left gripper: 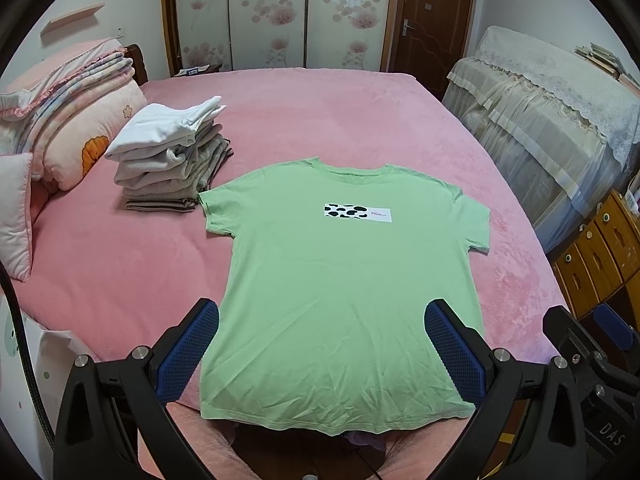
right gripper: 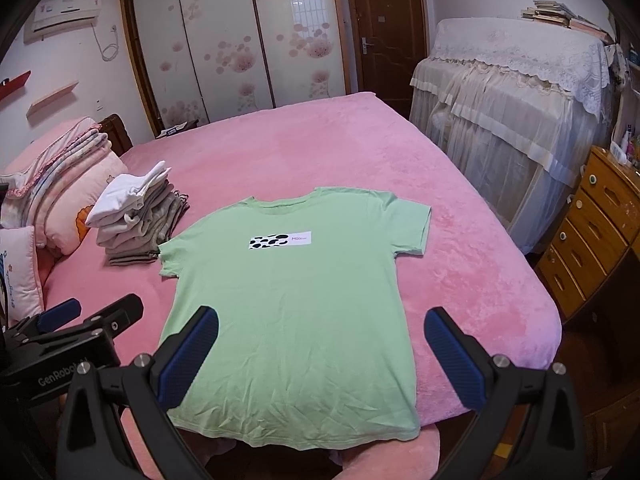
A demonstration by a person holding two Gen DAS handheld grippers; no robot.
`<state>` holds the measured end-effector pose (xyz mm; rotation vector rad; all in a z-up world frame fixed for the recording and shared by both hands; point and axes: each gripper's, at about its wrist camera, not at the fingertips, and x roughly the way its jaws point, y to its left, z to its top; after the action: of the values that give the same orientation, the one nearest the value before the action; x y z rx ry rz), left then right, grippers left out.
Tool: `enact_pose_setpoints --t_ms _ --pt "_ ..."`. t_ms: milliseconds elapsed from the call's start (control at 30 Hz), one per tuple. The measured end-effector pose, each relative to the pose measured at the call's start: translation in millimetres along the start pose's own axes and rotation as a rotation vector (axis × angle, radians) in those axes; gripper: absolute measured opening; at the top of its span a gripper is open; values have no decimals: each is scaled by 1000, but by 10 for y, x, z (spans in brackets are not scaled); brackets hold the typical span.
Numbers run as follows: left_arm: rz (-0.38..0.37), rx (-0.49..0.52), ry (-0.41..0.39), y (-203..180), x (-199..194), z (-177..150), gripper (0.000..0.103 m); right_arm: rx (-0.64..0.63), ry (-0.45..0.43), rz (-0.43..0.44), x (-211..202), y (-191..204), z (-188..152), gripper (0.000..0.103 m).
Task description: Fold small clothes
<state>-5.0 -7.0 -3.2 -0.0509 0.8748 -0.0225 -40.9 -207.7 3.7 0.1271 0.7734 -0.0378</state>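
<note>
Both tongs (left gripper: 320, 344) (right gripper: 320, 350) hang open above the flat green T-shirt (left gripper: 344, 280) (right gripper: 292, 312)

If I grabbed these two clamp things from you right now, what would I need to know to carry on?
Left gripper: open, empty, above the shirt's hem end.
Right gripper: open, empty, alongside the left one.
Green T-shirt: spread flat, front up, on the pink bed, neck away from you, hem at the near edge. No fold made yet.
Folded stack: finished clothes piled past the shirt's left sleeve, near the pillows.
Left to do: probably fold the sleeves and sides in, fold the shirt up, add it to the stack.
</note>
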Motion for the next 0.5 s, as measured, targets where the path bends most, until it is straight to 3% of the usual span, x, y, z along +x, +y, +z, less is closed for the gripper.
enact_pose_setpoints --t_ms 500 --pt "3 8 1 -36 -16 -18 102 -9 -25 1 -74 -10 -36 103"
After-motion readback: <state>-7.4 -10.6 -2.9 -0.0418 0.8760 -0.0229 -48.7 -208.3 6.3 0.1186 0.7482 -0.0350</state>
